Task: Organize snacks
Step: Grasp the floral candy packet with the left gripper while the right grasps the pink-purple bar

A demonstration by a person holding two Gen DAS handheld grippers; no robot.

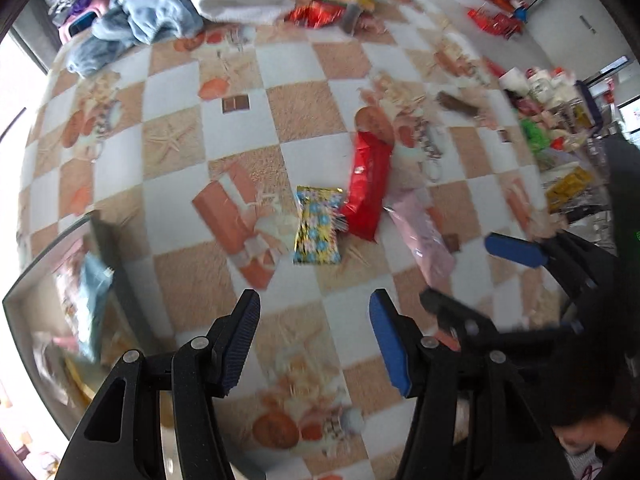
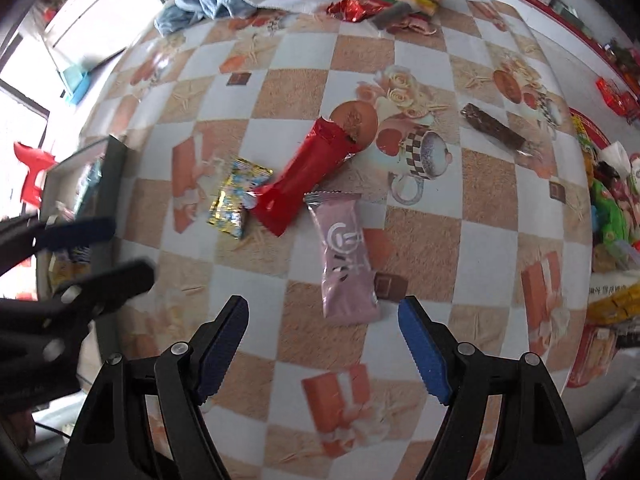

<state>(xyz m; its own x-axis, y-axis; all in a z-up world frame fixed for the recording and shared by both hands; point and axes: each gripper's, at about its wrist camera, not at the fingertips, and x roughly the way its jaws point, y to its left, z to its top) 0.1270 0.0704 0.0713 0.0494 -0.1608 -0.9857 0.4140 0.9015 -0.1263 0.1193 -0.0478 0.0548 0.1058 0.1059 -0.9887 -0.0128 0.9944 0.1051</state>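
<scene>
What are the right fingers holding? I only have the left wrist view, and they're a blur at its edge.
Observer: Nothing. The right gripper is open above the table, and the near end of the pink packet shows between its tips.
Operator: Does that packet have any print on it?
Observer: Yes, a white logo across its face. It is only a smear in your view.
Operator: What lies beyond the tray?
Observer: Past the tray, off the table edge, there is a red plastic seat, probably a chair.
</scene>
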